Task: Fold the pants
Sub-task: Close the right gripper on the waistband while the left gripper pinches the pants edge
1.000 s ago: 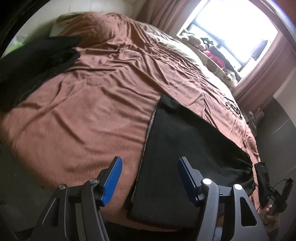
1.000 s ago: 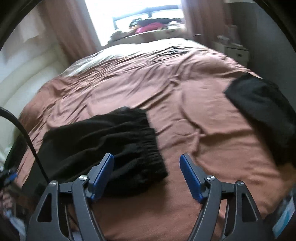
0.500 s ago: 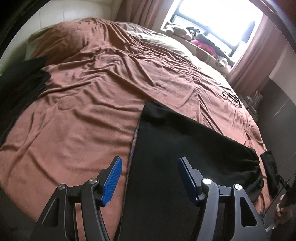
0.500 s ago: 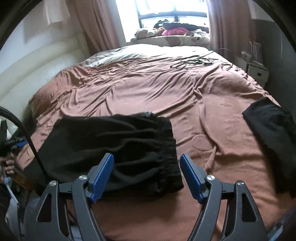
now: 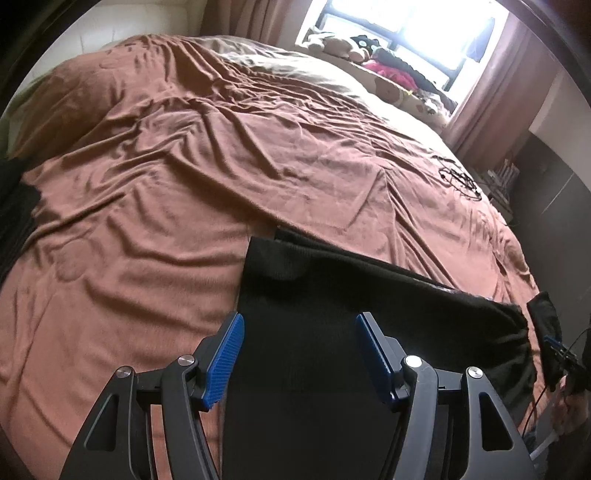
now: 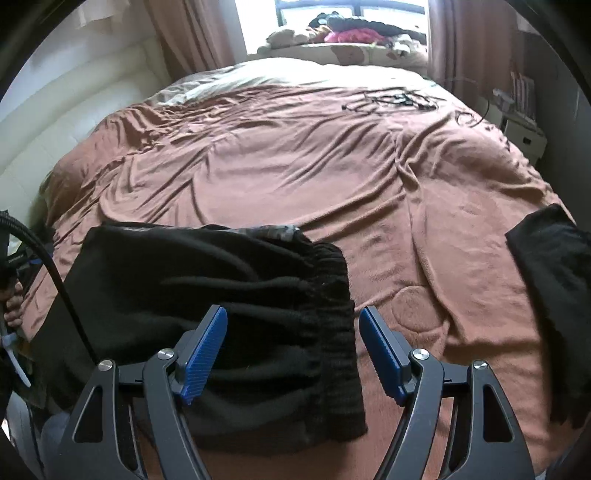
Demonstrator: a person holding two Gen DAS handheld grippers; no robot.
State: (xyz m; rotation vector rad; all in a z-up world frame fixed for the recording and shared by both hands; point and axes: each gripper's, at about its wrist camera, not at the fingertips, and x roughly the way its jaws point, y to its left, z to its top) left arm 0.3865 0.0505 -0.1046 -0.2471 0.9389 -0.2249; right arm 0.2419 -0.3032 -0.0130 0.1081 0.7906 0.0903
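Nearest, both tongs gaped wide, gripping nothing: left tongs [image 5: 297,356] hovered over the leg end of the black pants [image 5: 332,325], right tongs [image 6: 293,350] over the elastic waistband [image 6: 332,306]. Pants lay flat along the near edge of the bed [image 6: 295,166], on its brown blanket. Farther off, tangled cables [image 6: 391,99], then the window [image 6: 351,11].

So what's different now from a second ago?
Both grippers moved closer over the pants. The left gripper now hangs above the leg end, the right gripper above the waistband. Both stayed open and grabbed nothing. The pants still lie flat on the brown blanket, and the other black clothes haven't moved.
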